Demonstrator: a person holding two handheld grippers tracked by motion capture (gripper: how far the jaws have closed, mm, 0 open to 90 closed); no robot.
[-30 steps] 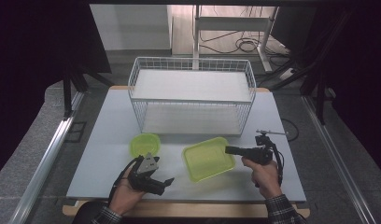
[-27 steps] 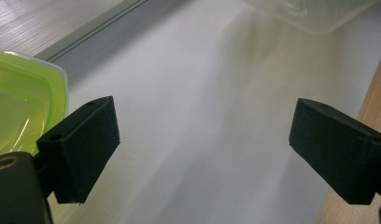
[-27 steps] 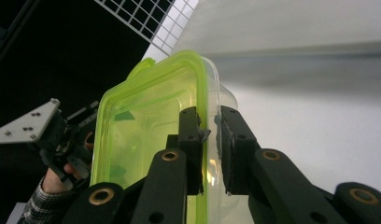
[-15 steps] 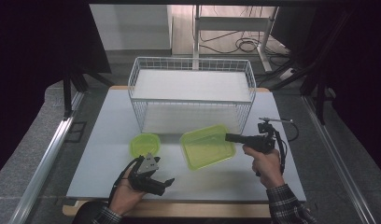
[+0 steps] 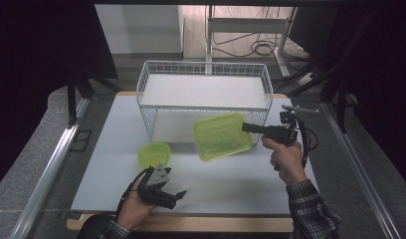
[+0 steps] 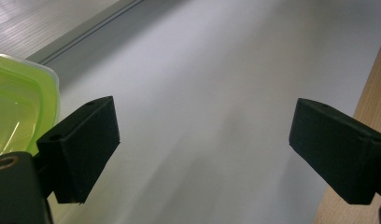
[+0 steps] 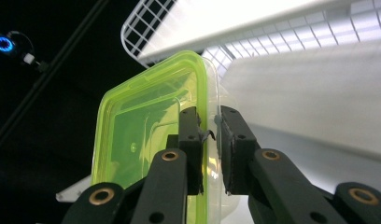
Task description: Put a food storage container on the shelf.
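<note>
A rectangular yellow-green plastic container (image 5: 222, 135) hangs in the air in front of the white wire basket (image 5: 205, 84), tilted toward me. My right gripper (image 5: 247, 127) is shut on its right rim; in the right gripper view the jaws pinch that rim of the container (image 7: 146, 126) between them. A small round yellow-green bowl (image 5: 154, 154) sits on the table at front left. My left gripper (image 5: 177, 195) rests low near the table's front edge, open and holding nothing, with the bowl's edge (image 6: 16, 107) beside its left jaw.
The white table (image 5: 241, 184) has a wooden front lip (image 6: 366, 102). The wire basket has a white shelf on top and stands at the table's back middle. Cables (image 5: 260, 47) lie on the floor behind.
My right gripper has lifted the rectangular container off the table and carried it up and back toward the basket. The left gripper has stayed put.
</note>
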